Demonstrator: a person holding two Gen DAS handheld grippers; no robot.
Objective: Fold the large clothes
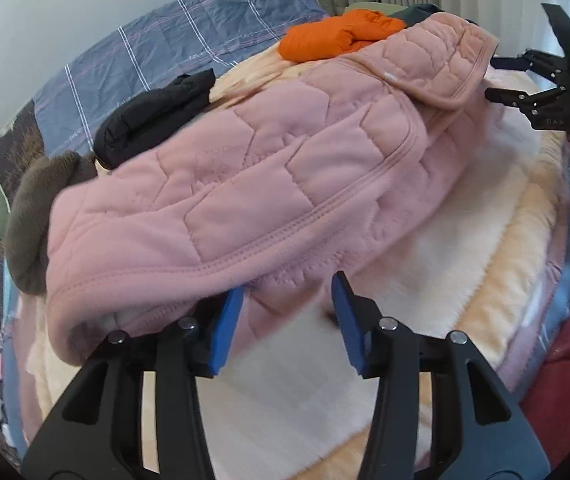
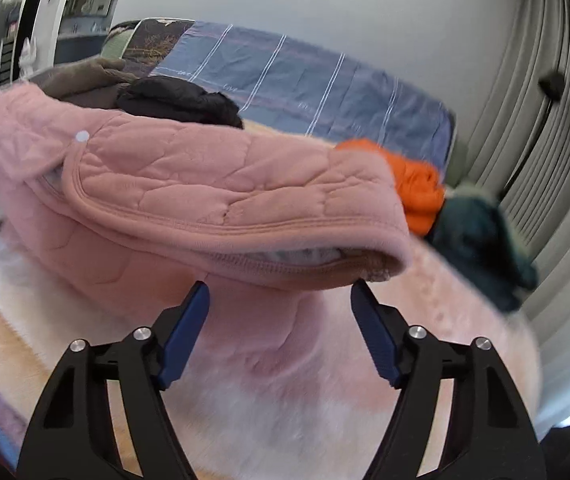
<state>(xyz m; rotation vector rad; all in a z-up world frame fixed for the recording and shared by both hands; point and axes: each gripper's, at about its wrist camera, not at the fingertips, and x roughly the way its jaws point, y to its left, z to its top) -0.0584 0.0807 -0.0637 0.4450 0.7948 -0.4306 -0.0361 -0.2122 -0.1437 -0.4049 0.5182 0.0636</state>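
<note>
A pink quilted jacket (image 1: 245, 168) lies folded in a thick bundle on a cream fluffy blanket (image 1: 425, 280). My left gripper (image 1: 287, 286) is open at the jacket's near hem, with the hem edge just over the left blue pad. In the right wrist view the same jacket (image 2: 205, 184) lies ahead, zipper edge facing me. My right gripper (image 2: 281, 292) is open just below that edge and holds nothing. The right gripper also shows in the left wrist view (image 1: 493, 80), at the jacket's far end.
Folded clothes lie behind the jacket: an orange one (image 1: 333, 36), a black one (image 1: 153, 116), a brown one (image 1: 37, 220) and a dark teal one (image 2: 481, 240). A blue checked duvet (image 1: 165, 48) lies against the wall. Curtains (image 2: 545, 120) hang at right.
</note>
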